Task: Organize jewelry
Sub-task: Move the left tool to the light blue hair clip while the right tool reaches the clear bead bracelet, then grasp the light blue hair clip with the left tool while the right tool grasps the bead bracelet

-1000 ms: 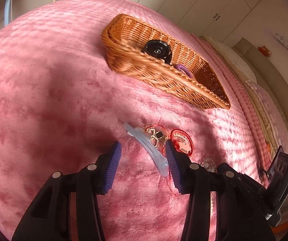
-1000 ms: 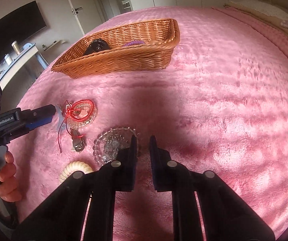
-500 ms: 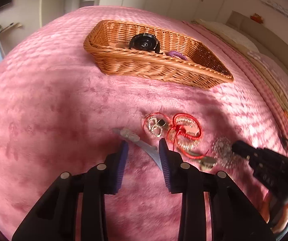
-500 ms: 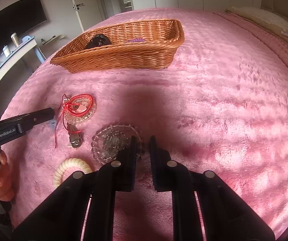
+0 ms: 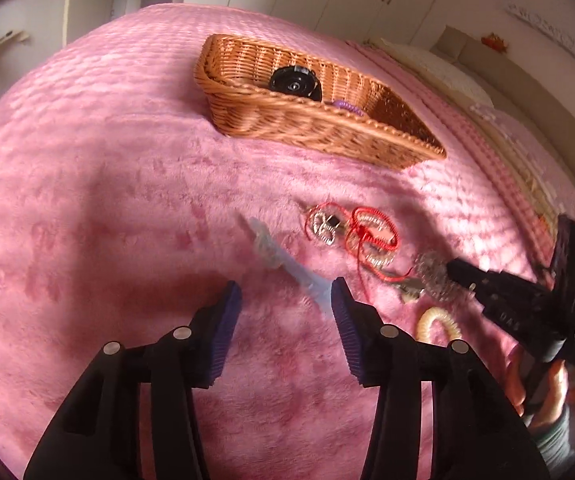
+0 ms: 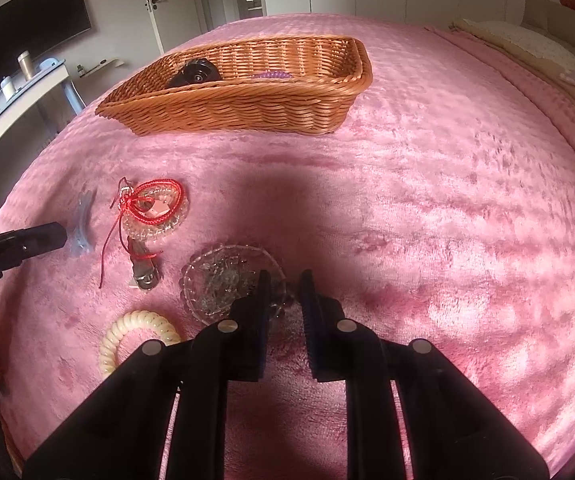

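Clear bracelet partly behind fingers

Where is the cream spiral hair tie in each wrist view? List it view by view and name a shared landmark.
Left wrist view: the cream spiral hair tie lies lower right, partly hidden behind the right gripper.
Right wrist view: it lies lower left, left of the right gripper, below the clear bead bracelet.
Shared landmark: the wicker basket at the far side of the pink blanket.
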`<state>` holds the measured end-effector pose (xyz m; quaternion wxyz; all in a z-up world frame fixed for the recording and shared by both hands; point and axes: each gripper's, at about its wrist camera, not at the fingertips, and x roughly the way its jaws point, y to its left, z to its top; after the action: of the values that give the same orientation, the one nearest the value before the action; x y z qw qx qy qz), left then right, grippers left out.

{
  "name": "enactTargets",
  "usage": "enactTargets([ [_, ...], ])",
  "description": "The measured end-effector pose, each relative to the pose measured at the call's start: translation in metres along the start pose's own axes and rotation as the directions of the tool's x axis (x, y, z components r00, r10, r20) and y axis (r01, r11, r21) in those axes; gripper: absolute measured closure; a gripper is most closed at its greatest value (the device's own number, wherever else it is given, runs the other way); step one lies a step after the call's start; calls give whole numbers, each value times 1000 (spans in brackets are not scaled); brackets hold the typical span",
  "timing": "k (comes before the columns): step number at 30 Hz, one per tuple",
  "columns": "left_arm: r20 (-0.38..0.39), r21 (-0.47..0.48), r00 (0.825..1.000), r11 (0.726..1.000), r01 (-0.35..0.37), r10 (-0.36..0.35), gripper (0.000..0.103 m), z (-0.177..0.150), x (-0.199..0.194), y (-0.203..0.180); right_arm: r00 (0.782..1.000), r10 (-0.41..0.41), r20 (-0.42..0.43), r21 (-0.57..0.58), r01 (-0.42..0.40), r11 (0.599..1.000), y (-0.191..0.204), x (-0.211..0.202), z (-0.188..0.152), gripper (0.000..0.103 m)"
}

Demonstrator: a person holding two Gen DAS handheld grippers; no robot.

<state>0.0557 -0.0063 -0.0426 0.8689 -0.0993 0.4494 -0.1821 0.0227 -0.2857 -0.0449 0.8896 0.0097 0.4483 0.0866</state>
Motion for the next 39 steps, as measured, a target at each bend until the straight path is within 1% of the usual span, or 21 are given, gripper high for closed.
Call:
enactTargets([
  [3,-2,-38,1000,999,-12,12,56,7,8,-1,1000,-12,-5,-21,12,1000,3,1,0,86],
  [5,-25,-36,998,998,-57,56,56,9,19,-5,1000,-20,-8,-33,20,999,6,3,-1,85],
  [7,-19,1,994,994,-112,112,56,9,21,-15,1000,-29,-10,-46,29,999,8,5,0,84],
  [9,-12,49,985,984,-171,172,56,6,25,-26,999,-46,-14,-70,45,997,12,9,2,84],
  [10,-5,70,981,979,-192,193,57,5,26,-29,998,-59,-15,-87,58,994,15,11,3,84],
  [11,2,92,979,974,-205,206,60,4,27,-33,997,-71,-15,-104,69,992,18,12,3,84],
  [12,5,103,978,973,-208,209,74,3,27,-35,997,-80,-11,-120,78,990,21,13,4,86],
  [13,9,114,976,969,-218,218,85,2,27,-37,997,-70,-10,-125,69,990,22,13,4,90],
  [14,11,118,977,970,-214,214,89,2,26,-36,998,-61,-8,-128,60,990,23,12,3,97],
  [15,12,116,980,973,-198,198,96,1,25,-35,998,-64,0,-128,63,990,23,10,3,97],
  [16,13,114,982,976,-187,186,97,1,23,-33,998,-65,10,-126,65,990,23,8,2,97],
  [20,44,124,989,981,-149,145,97,-6,13,-33,998,-30,51,-105,35,994,23,-8,2,97],
  [25,90,130,989,983,-129,118,97,-6,-4,-36,994,33,103,-85,-24,996,28,-34,13,97],
  [32,146,130,985,986,-107,88,97,1,-26,-42,983,104,149,-77,-93,993,35,-61,27,97],
  [36,173,138,982,985,-99,74,97,9,-35,-45,975,112,192,-79,-99,992,38,-80,39,97],
  [39,197,153,978,984,-92,61,97,20,-41,-51,965,126,230,-85,-109,990,39,-91,57,97],
])
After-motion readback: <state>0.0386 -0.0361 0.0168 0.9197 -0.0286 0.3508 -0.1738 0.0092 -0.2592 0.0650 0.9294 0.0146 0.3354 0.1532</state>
